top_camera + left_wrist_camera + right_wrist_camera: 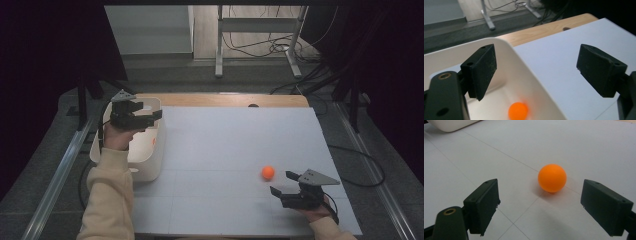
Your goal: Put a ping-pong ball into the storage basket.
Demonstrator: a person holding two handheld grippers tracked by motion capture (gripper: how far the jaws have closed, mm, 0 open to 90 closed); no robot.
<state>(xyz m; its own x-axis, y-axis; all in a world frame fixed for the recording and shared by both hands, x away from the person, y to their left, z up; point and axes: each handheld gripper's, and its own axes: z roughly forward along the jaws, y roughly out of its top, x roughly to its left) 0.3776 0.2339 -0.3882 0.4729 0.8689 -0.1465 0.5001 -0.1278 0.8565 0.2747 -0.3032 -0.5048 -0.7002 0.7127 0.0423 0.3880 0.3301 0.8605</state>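
Observation:
An orange ball (268,172) (552,178) lies on the white table sheet at the right. My right gripper (285,184) (540,205) stands open just short of it, jaws wide, the ball a little beyond and between them. A white bin (150,160) (524,67) sits at the table's left edge. Inside it rests a second orange ball (518,111), slightly blurred, also glimpsed as an orange spot (153,141) in the high view. My left gripper (147,112) (536,72) hovers open over the bin's near rim, empty.
The white sheet (225,150) covers most of a wooden table whose bare strip (225,100) shows at the back. Metal rails (65,165) run along both sides. A desk frame and cables (270,45) stand on the floor beyond.

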